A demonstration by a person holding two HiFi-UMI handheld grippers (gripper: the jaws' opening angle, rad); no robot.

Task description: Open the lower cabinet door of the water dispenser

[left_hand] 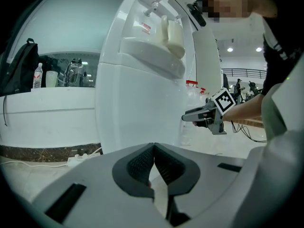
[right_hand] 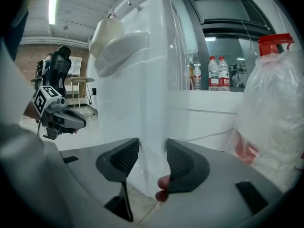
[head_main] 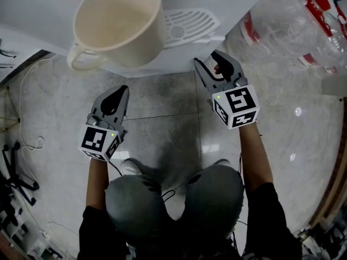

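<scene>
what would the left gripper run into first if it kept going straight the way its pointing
Most likely the water dispenser's lower cabinet door: the left gripper aims its closed jaws at that white panel, and nothing shows in between. How far off the panel is stays unclear.

A cream plastic mug with a looped handle (head_main: 116, 20) is seen from above. To the right of the mug, a large clear plastic water jug with a red cap and red label (head_main: 295, 20) is stood upright. Below the mug, a pale grey polished stone floor (head_main: 162, 99) is spread, and a thin white cable (head_main: 38, 143) is looped on it towards the lower left. Well to the left of the mug, a black backpack (left_hand: 19, 65) is propped on a white counter (left_hand: 47, 103).
</scene>
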